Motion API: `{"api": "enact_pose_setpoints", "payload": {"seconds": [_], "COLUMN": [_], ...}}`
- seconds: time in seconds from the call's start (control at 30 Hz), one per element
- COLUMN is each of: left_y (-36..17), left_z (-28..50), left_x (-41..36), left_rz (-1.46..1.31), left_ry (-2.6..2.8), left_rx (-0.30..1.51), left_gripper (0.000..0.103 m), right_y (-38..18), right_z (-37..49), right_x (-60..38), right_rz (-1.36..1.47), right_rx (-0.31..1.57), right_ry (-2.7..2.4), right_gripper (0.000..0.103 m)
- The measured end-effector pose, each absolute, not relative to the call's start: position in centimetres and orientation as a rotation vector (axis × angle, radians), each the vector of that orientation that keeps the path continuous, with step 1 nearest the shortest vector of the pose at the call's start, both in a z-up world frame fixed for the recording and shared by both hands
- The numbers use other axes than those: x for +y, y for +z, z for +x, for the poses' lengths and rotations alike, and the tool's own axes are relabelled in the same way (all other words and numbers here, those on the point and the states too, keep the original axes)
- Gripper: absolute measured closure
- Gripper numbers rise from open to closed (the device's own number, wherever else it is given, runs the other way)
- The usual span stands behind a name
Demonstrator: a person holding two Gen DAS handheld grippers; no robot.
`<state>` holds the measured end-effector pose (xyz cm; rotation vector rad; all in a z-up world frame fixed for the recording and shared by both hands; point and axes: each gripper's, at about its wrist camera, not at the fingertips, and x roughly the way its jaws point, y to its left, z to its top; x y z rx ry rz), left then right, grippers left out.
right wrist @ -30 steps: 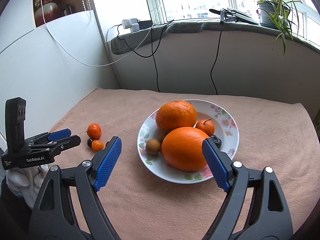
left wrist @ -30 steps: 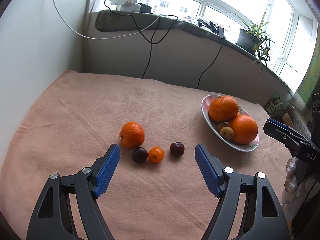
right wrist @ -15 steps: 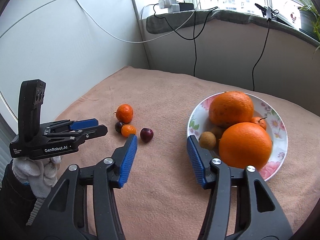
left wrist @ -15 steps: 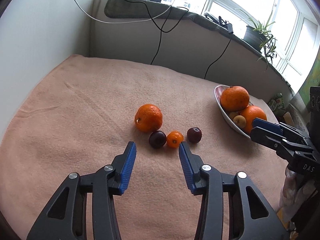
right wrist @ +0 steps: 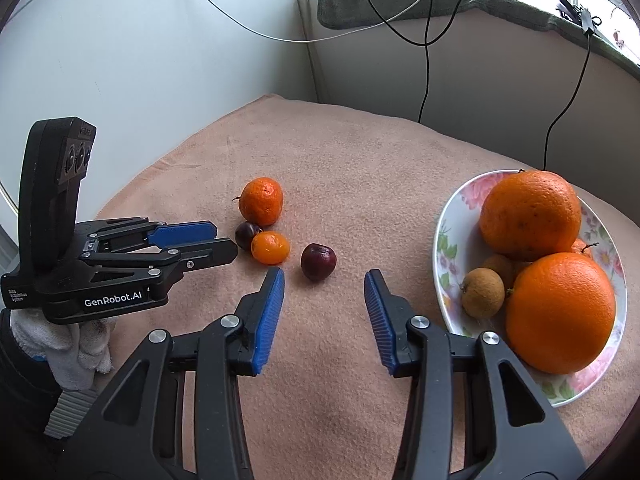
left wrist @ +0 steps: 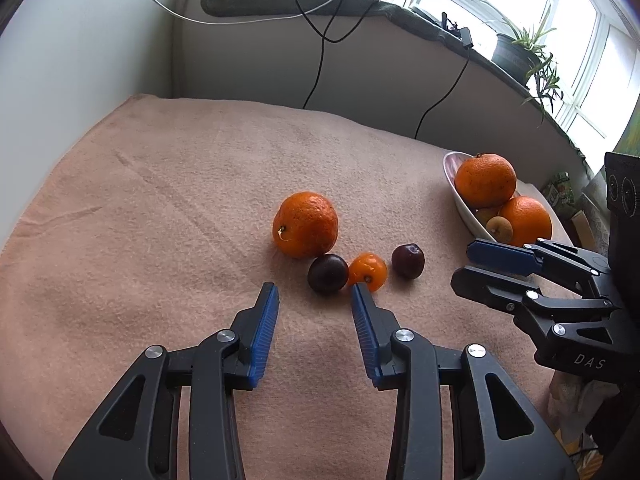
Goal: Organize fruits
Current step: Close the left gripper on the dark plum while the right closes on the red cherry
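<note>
Fingers (left wrist: 266, 322) of the left gripper (left wrist: 314, 294) stand narrowly apart with nothing between them; its jaws have just been closing. Their tips hang just short of a dark plum (left wrist: 327, 273) and a small orange (left wrist: 368, 271), which touch each other. A big tangerine (left wrist: 305, 225) sits just behind the plum, touching it or nearly so. A second plum (left wrist: 407, 261) lies just right of the small orange, apart from it.

The right gripper (right wrist: 324, 278) is likewise partly open and empty, its jaws just closing too. That second plum (right wrist: 318, 262) lies just ahead of its left finger's tip, not gripped. In the left wrist view the right gripper (left wrist: 468, 262) reaches in from the right, between the loose fruit and the plate (left wrist: 454, 172).

The plate (right wrist: 446, 240) sits to the right, well apart from the loose fruit, holding two big oranges (right wrist: 530, 210), a brown longan (right wrist: 482, 292) and smaller fruit partly hidden under them. Its near rim lies just beside the right gripper's right finger.

A pink cloth (left wrist: 160, 200) covers the worktop. Bare cloth runs wide to the left and behind the loose fruit, up to the white wall (right wrist: 140, 60) on the left and a low wall at the back where black cables (left wrist: 316, 80) hang down. Between the plum and the plate lies an open strip of cloth.
</note>
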<state>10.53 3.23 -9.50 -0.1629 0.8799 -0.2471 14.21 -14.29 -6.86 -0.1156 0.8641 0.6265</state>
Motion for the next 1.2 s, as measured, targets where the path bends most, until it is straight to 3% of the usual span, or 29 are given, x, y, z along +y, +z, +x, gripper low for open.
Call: {"api": "enact_pose_setpoints", "payload": {"seconds": [0.5,0.73,1.2], "left_y": [-9.8,-10.0,-10.0], "left_z": [11.7,11.7,11.7], "left_x": [1.8,2.4,2.2], "left_rz": [-0.122,-0.132,-0.134], "left_ry": [-0.308,-0.305,-0.292], "left_rx": [0.897,0.904,0.896], "left_gripper": [0.067,0.078,0.082], "right_y": [-8.3,-8.4,-9.1], "right_z": [15.6,15.9,16.3], "right_x": [-13.0,-12.6,-11.8], "right_rz": [-0.153,-0.175,-0.192], "right_rx": [0.891,0.896,0.911], "right_ry": [0.632,0.634,0.64], "right_gripper": [0.064,0.067,0.079]}}
